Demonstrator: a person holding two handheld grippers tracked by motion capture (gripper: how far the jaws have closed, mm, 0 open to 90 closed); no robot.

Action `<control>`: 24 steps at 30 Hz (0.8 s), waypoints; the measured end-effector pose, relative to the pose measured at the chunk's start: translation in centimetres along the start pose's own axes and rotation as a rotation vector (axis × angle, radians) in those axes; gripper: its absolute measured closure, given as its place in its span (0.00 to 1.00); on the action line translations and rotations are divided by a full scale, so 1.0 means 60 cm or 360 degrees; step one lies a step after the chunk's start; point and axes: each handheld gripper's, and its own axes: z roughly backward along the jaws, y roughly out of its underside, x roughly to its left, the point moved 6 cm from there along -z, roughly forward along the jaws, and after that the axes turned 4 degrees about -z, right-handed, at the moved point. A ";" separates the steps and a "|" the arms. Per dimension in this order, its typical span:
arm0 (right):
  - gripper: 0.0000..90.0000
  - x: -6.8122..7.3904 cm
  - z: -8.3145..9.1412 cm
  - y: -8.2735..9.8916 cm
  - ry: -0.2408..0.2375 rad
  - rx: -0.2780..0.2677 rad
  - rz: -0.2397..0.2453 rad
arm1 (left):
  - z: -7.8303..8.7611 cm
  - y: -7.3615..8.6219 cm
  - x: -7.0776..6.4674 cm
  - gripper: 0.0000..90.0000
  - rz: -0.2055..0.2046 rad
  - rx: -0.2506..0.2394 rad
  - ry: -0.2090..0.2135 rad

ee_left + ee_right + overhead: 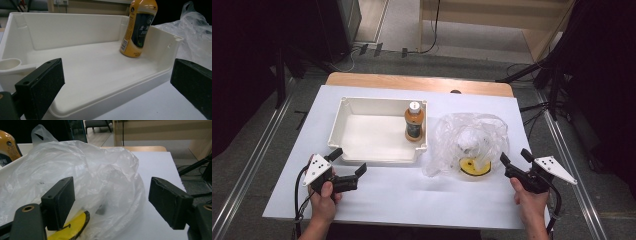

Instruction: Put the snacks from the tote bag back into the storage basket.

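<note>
A white plastic tray (pixel 362 107) lies on the white table, with an orange bottle (pixel 414 121) standing upright in its right corner. Right of the tray sits a crumpled clear plastic bag (pixel 469 137) with a yellow round object (pixel 474 167) inside. My left gripper (pixel 348 162) is open just in front of the tray's near left corner. In the left gripper view the tray (pixel 87 75) and the bottle (pixel 138 28) lie ahead of the jaws. My right gripper (pixel 516 157) is open at the bag's right side; the bag (pixel 87 175) and yellow object (pixel 72 226) are ahead.
The white table sheet (pixel 412 195) has bare room along the front between the two hands. A wooden table edge (pixel 412 82) runs behind the tray. Cables and dark stands lie on the floor around the table.
</note>
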 end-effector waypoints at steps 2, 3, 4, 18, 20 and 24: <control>0.24 -0.008 0.005 0.003 0.0017 0.0003 -0.0004 | 0.000 0.000 0.000 0.00 -0.0003 0.0002 0.0000; 0.24 -0.013 0.007 0.004 0.0026 0.0002 -0.0001 | 0.000 0.000 0.000 0.00 -0.0005 0.0003 0.0000; 0.24 -0.016 0.010 0.006 0.0028 0.0006 -0.0005 | 0.000 0.000 0.000 0.00 -0.0004 0.0000 0.0000; 0.24 -0.061 0.052 0.027 0.0104 0.0025 -0.0036 | -0.001 0.000 -0.001 0.00 -0.0006 0.0000 0.0004; 0.25 -0.064 0.055 0.025 0.0107 0.0009 -0.0050 | -0.001 0.000 -0.001 0.00 -0.0008 0.0001 0.0006; 0.25 -0.067 0.055 0.027 0.0115 0.0011 -0.0062 | -0.001 0.000 0.000 0.00 -0.0005 0.0001 0.0007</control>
